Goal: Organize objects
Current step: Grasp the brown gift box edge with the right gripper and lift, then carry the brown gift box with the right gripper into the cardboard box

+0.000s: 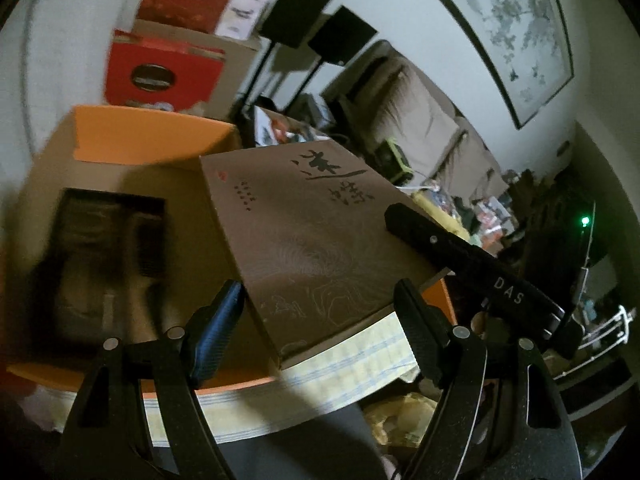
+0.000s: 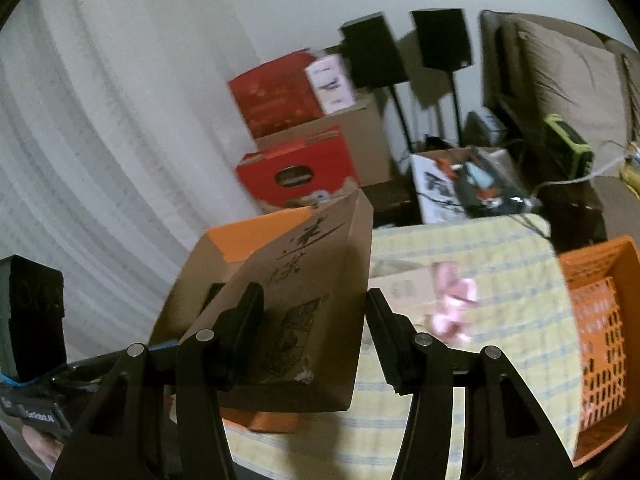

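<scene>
Brown lid [image 1: 316, 236] rests tilted over the open orange box [image 1: 120, 140].

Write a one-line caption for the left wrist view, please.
Open left gripper at the brown lid lying askew over the orange box.

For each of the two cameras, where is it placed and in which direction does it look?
Left wrist: sits on the left claw, looks down over the brown lid lying askew on the open orange box; its own two fingers show, and one finger of the right claw reaches onto the lid.
Right wrist: sits on the right claw, looks along the lid's edge toward the curtain and the orange basket; its fingers show, open around the lid.
Shared: lid, orange box, red cartons, speakers.
</scene>
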Action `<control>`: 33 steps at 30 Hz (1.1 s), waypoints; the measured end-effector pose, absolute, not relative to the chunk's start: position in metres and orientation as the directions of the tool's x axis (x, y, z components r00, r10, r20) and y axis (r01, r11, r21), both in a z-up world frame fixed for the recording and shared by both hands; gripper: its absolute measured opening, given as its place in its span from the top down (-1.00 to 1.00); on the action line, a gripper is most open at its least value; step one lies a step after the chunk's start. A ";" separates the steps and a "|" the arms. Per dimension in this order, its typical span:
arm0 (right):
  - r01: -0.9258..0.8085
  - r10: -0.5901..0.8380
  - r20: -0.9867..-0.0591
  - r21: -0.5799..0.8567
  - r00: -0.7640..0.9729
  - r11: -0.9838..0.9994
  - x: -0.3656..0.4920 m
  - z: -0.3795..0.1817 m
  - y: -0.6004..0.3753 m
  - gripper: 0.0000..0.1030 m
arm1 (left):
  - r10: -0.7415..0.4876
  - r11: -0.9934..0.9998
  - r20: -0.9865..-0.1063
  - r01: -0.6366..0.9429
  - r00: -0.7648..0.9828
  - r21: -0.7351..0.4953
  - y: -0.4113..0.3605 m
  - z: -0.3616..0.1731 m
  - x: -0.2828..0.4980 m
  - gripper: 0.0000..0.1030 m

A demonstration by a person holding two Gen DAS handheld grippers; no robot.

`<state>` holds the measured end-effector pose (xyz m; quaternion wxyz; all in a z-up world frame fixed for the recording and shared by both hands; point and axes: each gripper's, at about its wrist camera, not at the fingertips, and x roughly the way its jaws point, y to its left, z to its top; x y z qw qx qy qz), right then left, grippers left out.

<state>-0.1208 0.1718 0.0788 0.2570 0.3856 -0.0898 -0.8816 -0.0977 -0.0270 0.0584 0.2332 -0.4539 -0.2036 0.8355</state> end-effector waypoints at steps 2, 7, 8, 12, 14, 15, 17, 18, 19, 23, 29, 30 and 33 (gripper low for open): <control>0.398 -0.536 -0.636 0.362 -0.555 -0.843 -0.122 0.075 0.153 -0.05 | 0.547 -0.827 -0.679 -0.189 -0.490 -0.529 -0.046 0.060 -0.098 -0.45; 0.439 -0.570 -0.646 0.376 -0.508 -0.816 -0.128 0.061 0.105 0.13 | 0.487 -0.866 -0.711 -0.176 -0.508 -0.468 -0.077 0.061 -0.092 -0.17; 0.458 -0.590 -0.649 0.389 -0.479 -0.799 -0.129 0.057 0.094 0.23 | 0.535 -0.840 -0.694 -0.218 -0.482 -0.496 -0.081 0.062 -0.093 0.12; 0.466 -0.563 -0.680 0.351 -0.469 -0.812 -0.127 0.043 0.053 0.74 | 0.462 -0.885 -0.741 -0.197 -0.487 -0.422 -0.082 0.060 -0.098 0.19; 0.448 -0.533 -0.702 0.329 -0.473 -0.831 -0.129 0.040 0.048 0.74 | 0.451 -0.890 -0.762 -0.167 -0.464 -0.425 -0.089 0.046 -0.104 0.20; 0.447 -0.526 -0.707 0.322 -0.472 -0.834 -0.130 0.039 0.047 0.74 | 0.445 -0.892 -0.770 -0.145 -0.457 -0.429 -0.094 0.040 -0.107 0.19; 0.441 -0.489 -0.727 0.282 -0.481 -0.852 -0.134 0.036 0.048 0.74 | 0.458 -0.883 -0.764 -0.133 -0.454 -0.450 -0.104 0.029 -0.108 0.16; 0.435 -0.475 -0.739 0.270 -0.478 -0.859 -0.136 0.033 0.051 0.74 | 0.470 -0.875 -0.759 -0.127 -0.451 -0.467 -0.109 0.025 -0.107 0.12; 0.428 -0.465 -0.751 0.268 -0.468 -0.863 -0.139 0.030 0.053 0.73 | 0.483 -0.867 -0.752 -0.123 -0.449 -0.483 -0.114 0.022 -0.108 0.09; 0.417 -0.433 -0.789 0.249 -0.436 -0.874 -0.146 0.013 0.059 0.62 | 0.444 -0.878 -0.756 -0.066 -0.481 -0.473 -0.137 0.012 -0.111 -0.38; 0.434 -0.411 -0.824 0.228 -0.391 -0.871 -0.151 -0.009 0.054 0.23 | 0.416 -0.884 -0.791 0.004 -0.449 -0.467 -0.152 -0.016 -0.120 -0.39; 0.440 -0.409 -0.828 0.225 -0.384 -0.869 -0.152 -0.012 0.052 0.23 | 0.419 -0.884 -0.795 0.005 -0.438 -0.468 -0.150 -0.019 -0.123 -0.39; 0.450 -0.389 -0.842 0.202 -0.374 -0.870 -0.151 -0.017 0.048 0.23 | 0.441 -0.872 -0.806 0.022 -0.395 -0.488 -0.145 -0.034 -0.132 -0.40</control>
